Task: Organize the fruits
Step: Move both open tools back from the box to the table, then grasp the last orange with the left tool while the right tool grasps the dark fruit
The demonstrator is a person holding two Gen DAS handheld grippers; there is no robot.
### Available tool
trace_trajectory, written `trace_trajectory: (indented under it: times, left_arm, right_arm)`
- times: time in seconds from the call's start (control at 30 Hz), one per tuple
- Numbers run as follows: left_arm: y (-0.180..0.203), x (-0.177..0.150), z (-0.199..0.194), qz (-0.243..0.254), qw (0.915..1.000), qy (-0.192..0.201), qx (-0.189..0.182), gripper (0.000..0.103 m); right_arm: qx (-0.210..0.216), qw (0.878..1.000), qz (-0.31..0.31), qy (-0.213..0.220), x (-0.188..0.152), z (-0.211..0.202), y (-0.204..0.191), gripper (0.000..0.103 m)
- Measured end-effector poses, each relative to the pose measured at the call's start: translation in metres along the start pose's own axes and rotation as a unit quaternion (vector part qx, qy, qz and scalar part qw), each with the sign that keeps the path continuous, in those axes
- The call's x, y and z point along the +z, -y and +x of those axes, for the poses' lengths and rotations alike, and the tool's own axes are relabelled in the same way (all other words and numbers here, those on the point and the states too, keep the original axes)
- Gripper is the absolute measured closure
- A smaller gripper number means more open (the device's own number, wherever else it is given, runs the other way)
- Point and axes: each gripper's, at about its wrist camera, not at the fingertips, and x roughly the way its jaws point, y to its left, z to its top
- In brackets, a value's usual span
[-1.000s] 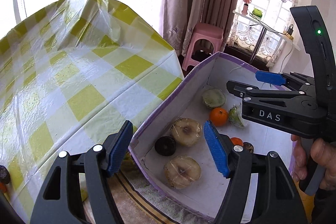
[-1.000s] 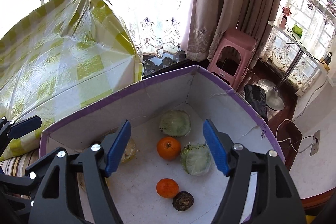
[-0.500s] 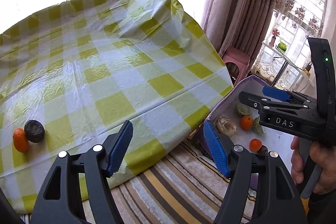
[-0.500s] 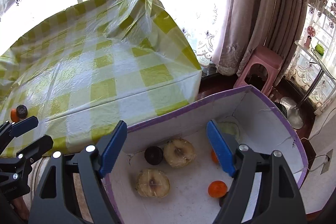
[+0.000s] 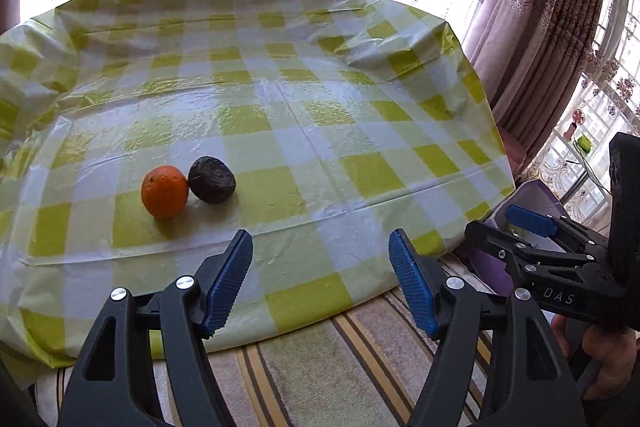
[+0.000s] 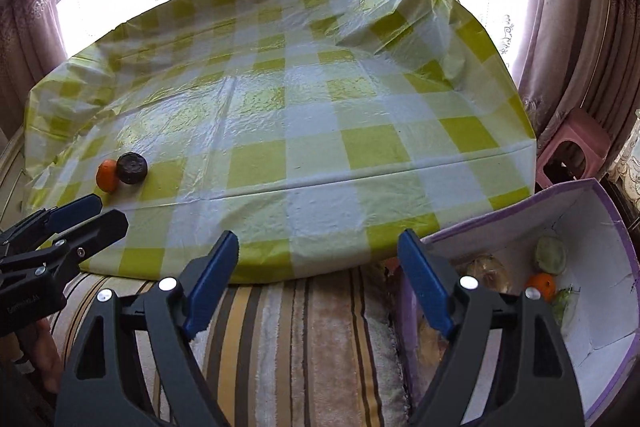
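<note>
Both grippers have swung away from the box and now face the table, so the two fruits that sat at the far left edge of view a moment ago lie almost straight ahead of the left gripper (image 5: pixel 320 281). Its jaws stand wide apart with nothing between them, poised over the near edge of the checked tablecloth (image 5: pixel 360 131), which looks to me like the start of a reach. An orange (image 5: pixel 164 191) and a dark, wrinkled fruit (image 5: pixel 211 179) sit touching each other on the cloth, the orange to the left, both a little ahead and left of those open jaws. The right gripper (image 6: pixel 318 283) hangs lower, over the striped rug (image 6: pixel 304 343), jaws likewise spread and empty; it stays close to the box (image 6: pixel 608 227), which stands on the floor just beside the table's right corner. Inside the box I can make out another orange (image 6: pixel 541 286) and a pale green fruit (image 6: pixel 551 254) against the white lining. I would guess the box is where fruit gets gathered, so those last two on the table remain to be carried over.
</note>
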Motion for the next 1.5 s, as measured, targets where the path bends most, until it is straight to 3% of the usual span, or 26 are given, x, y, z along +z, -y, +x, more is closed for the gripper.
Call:
trace_trajectory:
  times: [0.27, 0.43, 0.7, 1.07, 1.2, 1.5]
  left_arm:
    - [-0.069, -0.005, -0.015, -0.077, 0.9967, 0.006, 0.026, 0.035]
    - [-0.091, 0.001, -0.010, -0.098, 0.9948, 0.005, 0.026, 0.038]
    - [-0.110, 0.017, 0.016, -0.113, 0.9934, -0.012, 0.012, 0.051]
    - [-0.129, 0.027, 0.040, -0.145, 0.9891, -0.022, -0.012, 0.051]
    - [-0.130, 0.027, 0.044, -0.145, 0.9887, -0.022, -0.030, 0.063]
    - [-0.141, 0.024, 0.032, -0.157, 0.9875, 0.003, 0.014, 0.064]
  right_arm:
    - [0.055, 0.998, -0.034, -0.014, 0.002, 0.023, -0.057, 0.021]
    - [0.067, 0.996, -0.057, -0.019, 0.007, 0.037, -0.082, 0.021]
    - [0.086, 0.993, -0.071, -0.028, 0.018, 0.057, -0.105, 0.021]
    - [0.102, 0.991, -0.083, -0.034, 0.031, 0.076, -0.122, 0.021]
    - [0.104, 0.990, -0.088, -0.034, 0.034, 0.080, -0.128, 0.021]
    - [0.105, 0.989, -0.102, -0.035, 0.042, 0.093, -0.149, 0.021]
